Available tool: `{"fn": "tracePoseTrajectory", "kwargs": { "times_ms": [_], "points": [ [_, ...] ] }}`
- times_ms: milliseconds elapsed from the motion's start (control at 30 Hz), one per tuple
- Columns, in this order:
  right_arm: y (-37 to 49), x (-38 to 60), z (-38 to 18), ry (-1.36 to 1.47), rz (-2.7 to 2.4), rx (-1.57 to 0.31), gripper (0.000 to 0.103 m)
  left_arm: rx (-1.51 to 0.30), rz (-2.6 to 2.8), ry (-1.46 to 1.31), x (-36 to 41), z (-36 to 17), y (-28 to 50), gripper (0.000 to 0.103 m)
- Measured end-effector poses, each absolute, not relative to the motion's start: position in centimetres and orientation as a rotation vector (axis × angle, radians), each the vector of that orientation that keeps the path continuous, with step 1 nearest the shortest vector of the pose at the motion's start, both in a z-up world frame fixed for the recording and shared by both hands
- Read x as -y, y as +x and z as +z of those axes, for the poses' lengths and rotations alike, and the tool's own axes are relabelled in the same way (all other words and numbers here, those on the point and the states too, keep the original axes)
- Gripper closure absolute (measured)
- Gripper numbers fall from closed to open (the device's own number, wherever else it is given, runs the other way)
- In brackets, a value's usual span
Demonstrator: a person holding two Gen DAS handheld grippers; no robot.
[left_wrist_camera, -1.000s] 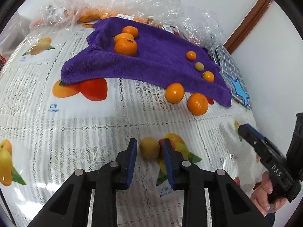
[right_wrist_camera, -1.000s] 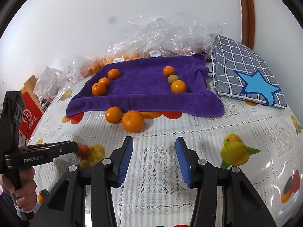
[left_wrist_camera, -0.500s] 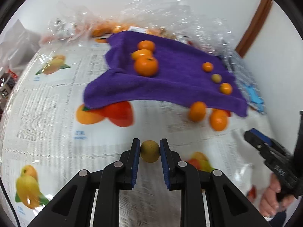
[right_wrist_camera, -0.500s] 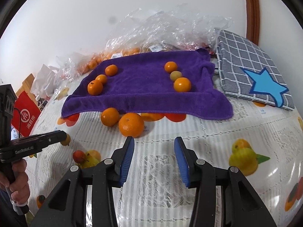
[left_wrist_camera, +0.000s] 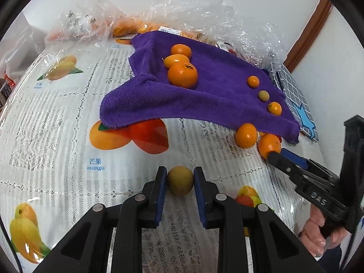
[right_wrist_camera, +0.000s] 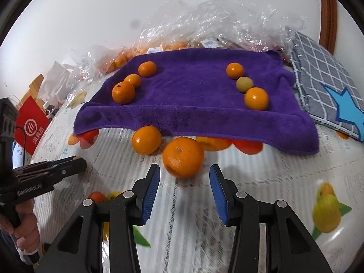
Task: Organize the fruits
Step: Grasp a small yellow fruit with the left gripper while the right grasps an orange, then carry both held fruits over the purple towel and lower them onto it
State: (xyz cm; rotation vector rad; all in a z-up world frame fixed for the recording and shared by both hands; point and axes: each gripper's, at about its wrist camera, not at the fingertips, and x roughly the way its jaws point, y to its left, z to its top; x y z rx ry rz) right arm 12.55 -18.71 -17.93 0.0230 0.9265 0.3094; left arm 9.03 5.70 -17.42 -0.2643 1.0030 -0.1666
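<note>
My left gripper [left_wrist_camera: 179, 180] is shut on a small yellow-green fruit [left_wrist_camera: 180, 180] and holds it above the fruit-print tablecloth. A purple towel [left_wrist_camera: 204, 91] carries three oranges [left_wrist_camera: 182, 74] on its left and three small fruits [left_wrist_camera: 264, 95] on its right. Two oranges lie on the cloth before the towel's front edge: a large one [right_wrist_camera: 183, 157] and a smaller one [right_wrist_camera: 146, 140]. My right gripper [right_wrist_camera: 184, 185] is open, its fingers just short of the large orange. The right gripper also shows in the left wrist view [left_wrist_camera: 276, 155], next to that orange [left_wrist_camera: 268, 145].
Crinkled clear plastic bags [right_wrist_camera: 216, 27] with more fruit lie behind the towel. A grey checked cushion with a blue star [right_wrist_camera: 325, 91] lies to the right of the towel. A red bag [right_wrist_camera: 30, 125] stands off the table's left side.
My left gripper closed on the yellow-green fruit and lifted it. My right gripper moved forward until the large orange sits just ahead of its open fingers.
</note>
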Motion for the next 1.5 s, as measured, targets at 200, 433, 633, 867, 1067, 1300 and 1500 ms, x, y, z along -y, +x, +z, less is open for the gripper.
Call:
{"fn": "tracePoseTrajectory", "kwargs": {
  "times_ms": [200,433,633,867,1067,1300,1500],
  "points": [
    [13.8,18.0,-19.0,0.007,0.290,-0.933,0.057,-1.007,-0.142,-0.276,-6.6,-17.3,9.4,0.080],
    [14.1,17.6,-19.1,0.010,0.306,-0.920,0.061,-1.012,-0.126,-0.280,-6.5,-17.2,9.7,0.080],
    [12.8,18.8,-17.9,-0.024,0.305,-0.899,0.061,-1.005,-0.144,-0.292,-5.5,-16.2,10.5,0.080],
    [12.4,21.7,-14.6,-0.003,0.258,-0.840,0.061,-0.956,-0.189,-0.279,-3.4,-13.3,12.1,0.080],
    [12.8,23.2,-12.2,0.023,0.243,-0.784,0.061,-0.925,-0.200,-0.256,-2.7,-11.3,13.3,0.080],
    [14.3,23.2,-11.1,0.046,0.254,-0.756,0.061,-0.915,-0.201,-0.258,-3.1,-10.2,15.1,0.080],
    [15.8,22.7,-11.3,0.054,0.267,-0.752,0.061,-0.916,-0.189,-0.244,-3.2,-9.9,17.2,0.080]
  ]
}}
